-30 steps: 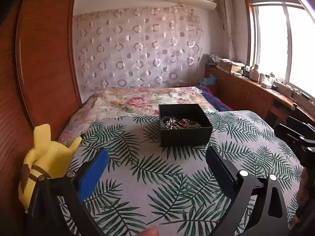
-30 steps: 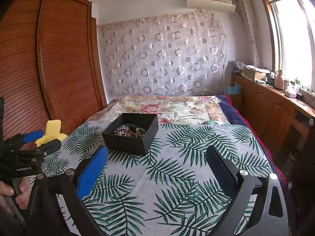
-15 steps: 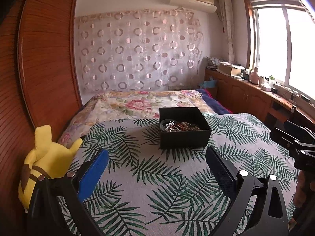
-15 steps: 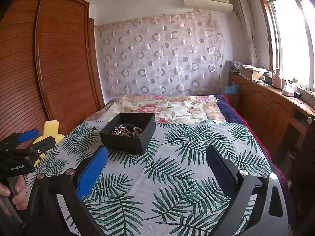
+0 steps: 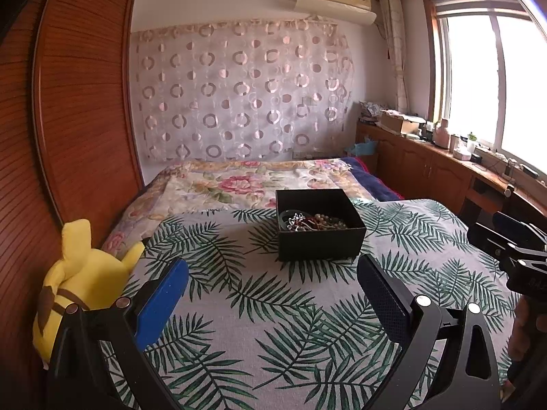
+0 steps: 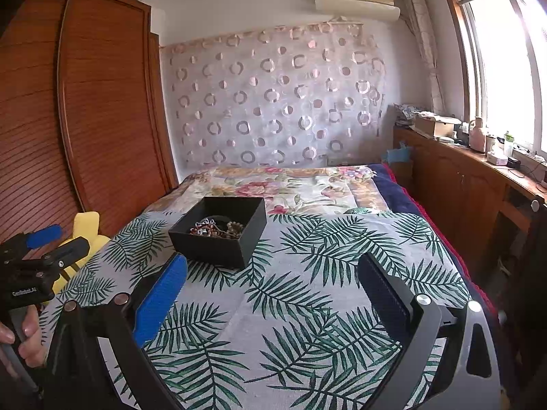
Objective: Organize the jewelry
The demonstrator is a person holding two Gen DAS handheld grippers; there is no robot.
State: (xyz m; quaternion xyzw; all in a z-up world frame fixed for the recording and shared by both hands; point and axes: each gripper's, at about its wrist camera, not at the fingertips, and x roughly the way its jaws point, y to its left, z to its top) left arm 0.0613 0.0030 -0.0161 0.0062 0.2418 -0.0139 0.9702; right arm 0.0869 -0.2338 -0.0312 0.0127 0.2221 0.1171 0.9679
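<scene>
palm-leaf printed cloth (image 5: 273, 307) covers the bed; on it sits a square black cardboard box (image 5: 319, 225) holding tangled beaded jewelry (image 5: 314, 221). short of the box, left gripper (image 5: 273, 294) and right gripper (image 6: 273, 290) hover spread wide, empty.

yellow plush toy (image 6: 85, 235) half hidden behind left gripper (image 6: 51, 244), jewelry (image 5: 312, 222) pieces too tangled to distinguish

Box (image 5: 320, 239) on leaf cloth (image 5: 273, 307), ahead of my grippers; jewelry (image 5: 312, 221) inside box. Plush toy (image 5: 78, 273) at cloth's left edge, wardrobe (image 5: 68, 119) behind it. Cabinets (image 5: 444, 171) right.
</scene>
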